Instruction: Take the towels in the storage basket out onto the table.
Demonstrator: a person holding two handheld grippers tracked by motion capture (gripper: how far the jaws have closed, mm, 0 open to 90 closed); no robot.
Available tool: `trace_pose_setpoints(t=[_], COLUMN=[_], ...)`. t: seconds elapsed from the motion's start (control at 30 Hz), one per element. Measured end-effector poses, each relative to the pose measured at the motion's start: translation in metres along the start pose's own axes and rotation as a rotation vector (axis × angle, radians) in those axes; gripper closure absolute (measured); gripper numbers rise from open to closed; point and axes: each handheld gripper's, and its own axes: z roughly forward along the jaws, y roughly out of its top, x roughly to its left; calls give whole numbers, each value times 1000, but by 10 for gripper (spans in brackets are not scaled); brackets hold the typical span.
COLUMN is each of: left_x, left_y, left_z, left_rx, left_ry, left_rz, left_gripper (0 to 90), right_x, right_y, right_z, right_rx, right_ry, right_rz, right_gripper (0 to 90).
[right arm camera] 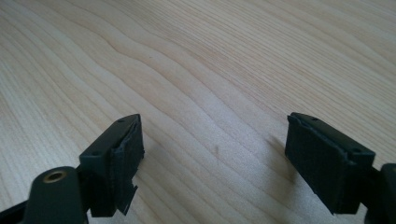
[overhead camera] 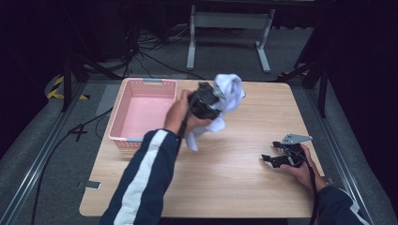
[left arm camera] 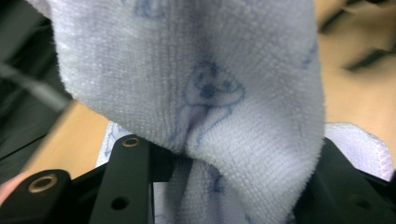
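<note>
Up above the counter (overhead camera: 225, 164), just beside the pink basket (overhead camera: 141, 110), the left gripper (overhead camera: 206, 101) pinches a pale blue towel (overhead camera: 228, 91), lifted clear of the wood. Seen along its own black jaws, the towel (left arm camera: 210, 93) is bunched between them and drapes over them, with small blue cartoon prints on the terry. Well away from the basket, near the counter's opposite edge, the right gripper (overhead camera: 281, 157) rests low in the hand, and its jaws stand spread with bare wood (right arm camera: 210, 70) between them.
</note>
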Motion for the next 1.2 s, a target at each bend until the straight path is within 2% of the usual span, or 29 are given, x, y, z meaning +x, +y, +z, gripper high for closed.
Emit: trace_pose_setpoints(t=[0.07,0.13,0.17,0.2,0.3,0.37,0.4,0.43,0.5,0.53,0.6,0.63,0.67,0.7,0.73,0.77,0.8,0.83,0.87,0.9,0.93,0.97,1.0,1.03,1.1,1.17,1.2], left_x=[-17,-37,-45,-53,-66,-75,-80,-83,-87,-87,-83,-82,-82,-83,-85,-91,-91,-94,-100,-104,-106,-109,-109,-107,-103,-101,-99], left_y=[0,-2,-4,-7,-14,-18,-19,-19,-19,-18,-20,-24,-24,-31,-37,-56,-56,-66,-79,-89,-97,-109,-109,-114,-115,-116,-116], left_z=[24,53,63,74,91,99,100,97,86,76,49,38,38,25,18,6,6,3,4,6,10,19,19,28,34,36,38], left_rx=[27,67,76,89,72,69,78,64,29,-12,-88,-121,-121,-142,-154,-160,-160,-141,-119,-100,-87,-69,-69,-58,-69,-76,-72], left_ry=[-52,-104,-122,-140,-187,-210,-230,-225,-206,-184,-169,-170,-170,-158,-150,-128,-128,-122,-101,-86,-94,-78,-78,-96,-101,-104,-109], left_rz=[26,81,81,104,89,82,74,88,101,111,107,88,88,78,81,72,72,92,91,90,81,72,72,59,46,30,27], left_gripper=[558,553,550,548,518,444,384,309,226,203,170,172,174,177,179,191,205,205,214,227,232,257,260,265,355,450,450], right_x=[0,0,-1,-1,-4,-5,-5,-5,-6,-6,-6,-7,-7,-7,-7,-6,-6,-6,-4,0,4,12,12,22,29,34,34], right_y=[-1,-1,-2,-2,-4,-6,-6,-6,-6,-6,-5,-5,-5,-3,-1,2,5,5,10,16,22,32,32,44,55,64,64], right_z=[0,-1,-2,-3,-5,-6,-6,-7,-7,-8,-10,-12,-12,-19,-24,-30,-37,-37,-42,-48,-50,-50,-50,-44,-35,-22,-22], right_rx=[-6,-2,1,2,0,-3,-2,-1,3,9,25,31,31,1,-17,-55,-98,-98,-134,-170,-192,-202,-202,-204,-205,-179,-179], right_ry=[-2,-1,0,-1,-5,-2,-2,-3,-5,-5,-5,5,5,19,22,30,38,38,45,49,46,54,54,53,59,57,57], right_rz=[0,-1,1,-2,3,7,6,5,5,4,8,8,8,7,12,21,30,30,32,14,0,-23,-23,-62,-81,-110,-110], right_gripper=[197,197,197,197,198,201,201,201,202,204,236,267,267,295,308,315,330,330,332,328,322,296,296,274,260,237,237])
